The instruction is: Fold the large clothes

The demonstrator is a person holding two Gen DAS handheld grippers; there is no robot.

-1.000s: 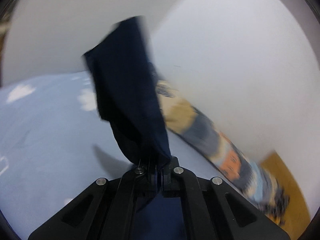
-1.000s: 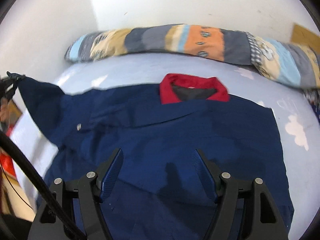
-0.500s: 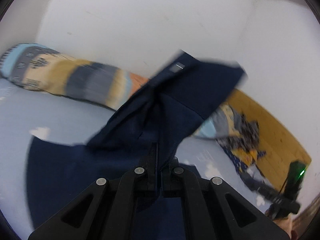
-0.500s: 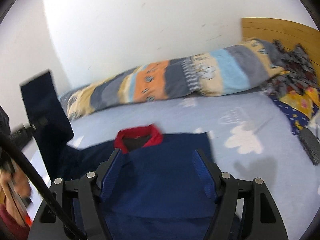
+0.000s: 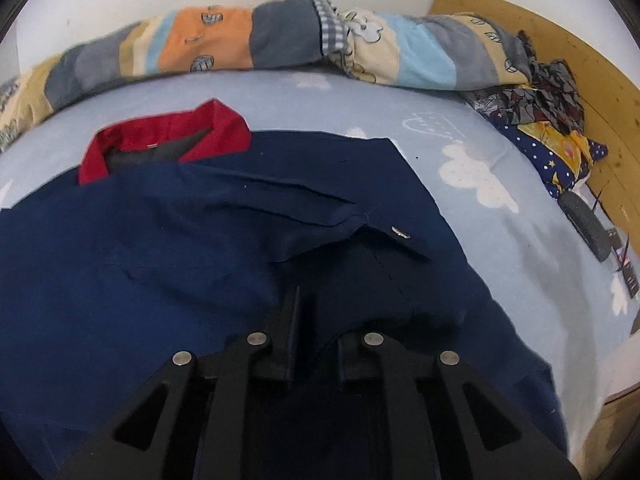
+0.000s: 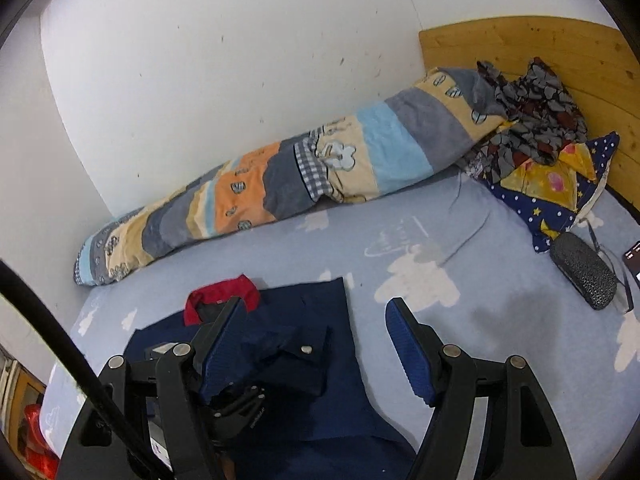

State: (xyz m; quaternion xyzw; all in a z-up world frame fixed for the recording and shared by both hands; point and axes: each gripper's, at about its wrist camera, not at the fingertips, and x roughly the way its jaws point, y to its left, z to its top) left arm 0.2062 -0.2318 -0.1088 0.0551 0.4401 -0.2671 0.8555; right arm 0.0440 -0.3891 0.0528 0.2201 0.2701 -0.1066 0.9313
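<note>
A navy jacket (image 5: 168,248) with a red collar (image 5: 160,136) lies flat on the light blue bed sheet (image 5: 500,240). One sleeve with a metal snap at the cuff (image 5: 400,233) is folded across its front. My left gripper (image 5: 320,320) sits low over the jacket, jaws slightly apart, with cloth bunched at the right fingertip. My right gripper (image 6: 316,344) is open and empty above the jacket's right edge (image 6: 320,344); the left gripper's body (image 6: 236,404) shows below it.
A long striped bolster (image 6: 300,168) lies along the white wall. Crumpled patterned cloth and a star-print pillow (image 6: 560,184) sit at the wooden headboard (image 6: 520,48). A black glasses case (image 6: 582,276) and spectacles lie on the sheet at right.
My left gripper swung the held sleeve from the left across the jacket, laid it down and opened slightly. My right gripper lifted and tilted back, staying open.
</note>
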